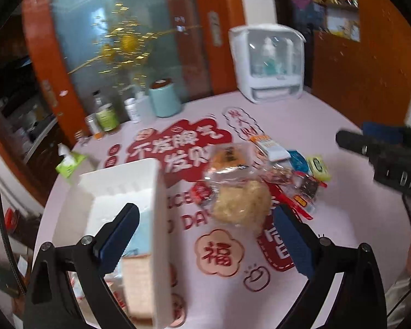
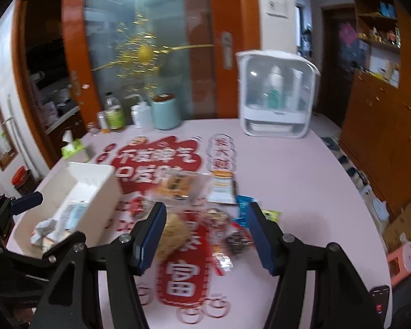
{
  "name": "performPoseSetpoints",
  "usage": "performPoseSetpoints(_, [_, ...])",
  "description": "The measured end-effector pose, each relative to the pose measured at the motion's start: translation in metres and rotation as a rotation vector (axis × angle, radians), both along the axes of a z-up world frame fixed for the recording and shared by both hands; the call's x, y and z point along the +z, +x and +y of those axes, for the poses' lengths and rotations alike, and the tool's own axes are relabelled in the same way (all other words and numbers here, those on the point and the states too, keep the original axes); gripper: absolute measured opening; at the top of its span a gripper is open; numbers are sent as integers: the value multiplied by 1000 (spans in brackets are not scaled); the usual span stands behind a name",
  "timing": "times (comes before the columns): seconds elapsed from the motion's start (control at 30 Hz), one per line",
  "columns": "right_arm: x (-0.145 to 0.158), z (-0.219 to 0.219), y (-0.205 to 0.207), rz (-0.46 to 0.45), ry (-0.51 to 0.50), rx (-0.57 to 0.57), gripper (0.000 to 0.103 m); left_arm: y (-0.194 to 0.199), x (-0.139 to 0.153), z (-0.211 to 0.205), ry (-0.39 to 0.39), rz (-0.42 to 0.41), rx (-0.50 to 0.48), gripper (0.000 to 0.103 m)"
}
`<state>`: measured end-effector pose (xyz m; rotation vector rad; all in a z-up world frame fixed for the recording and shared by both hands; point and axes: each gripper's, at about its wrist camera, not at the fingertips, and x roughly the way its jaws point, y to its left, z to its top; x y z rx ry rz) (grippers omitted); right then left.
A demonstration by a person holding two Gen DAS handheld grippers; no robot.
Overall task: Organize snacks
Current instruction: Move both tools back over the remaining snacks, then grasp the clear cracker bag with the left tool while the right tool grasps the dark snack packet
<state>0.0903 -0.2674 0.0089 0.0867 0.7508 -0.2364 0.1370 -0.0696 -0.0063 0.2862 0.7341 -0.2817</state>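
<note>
Snack pile (image 2: 205, 208): loose heap of small packets near mid-table. Most are crinkly clear or glossy film. Largest item is a round, pale, crumbly-looking cake in a clear wrapper (image 1: 239, 203). Behind it, an orange-and-black packet (image 1: 226, 156) and a white pouch with an orange top (image 2: 222, 185). To the right, a blue packet (image 1: 297, 160) and a small yellow-green square sachet (image 1: 319, 167); dark and red wrappers lie tangled in front. Motion blur softens detail in both views.

White plastic bin (image 2: 96, 192): rectangular, smooth matte walls, open top, standing left of the pile and just beside it. It already holds several packets, one pale blue, one crumpled silver-white.

Left gripper (image 1: 208, 235): angled downward, jaws spread wide, nothing between the blue ribbed pads; the bin's right wall crosses the gap in view. Right gripper (image 2: 205, 233): also tilted down over the pile, jaws spread, pads clear of every packet.

Surface: round table under a pale pink cloth (image 2: 287, 178) printed with red Chinese characters. At the far edge: a white lidded organiser box (image 2: 276, 96), a mint canister (image 2: 165, 112), bottles and a green tissue pack (image 1: 70, 163). Behind, orange door frames with frosted glass; wooden shelving to the right.
</note>
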Motion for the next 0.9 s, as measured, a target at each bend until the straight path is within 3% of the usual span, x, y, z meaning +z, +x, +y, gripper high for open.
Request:
performPoseSetpoints(0.17, [-31, -34, 16, 63, 2, 4, 61, 29, -41, -44, 31, 86, -70, 98])
performPoseSetpoints(0.5, [-141, -67, 52, 275, 91, 54, 61, 85, -119, -76, 85, 243, -44, 98])
performPoseSetpoints(0.67, [-164, -66, 58, 304, 75, 81, 61, 99, -140, -75, 87, 289, -25, 98])
performPoseSetpoints(0.9, [-175, -54, 65, 300, 66, 150, 66, 106, -152, -71, 55, 321, -21, 98])
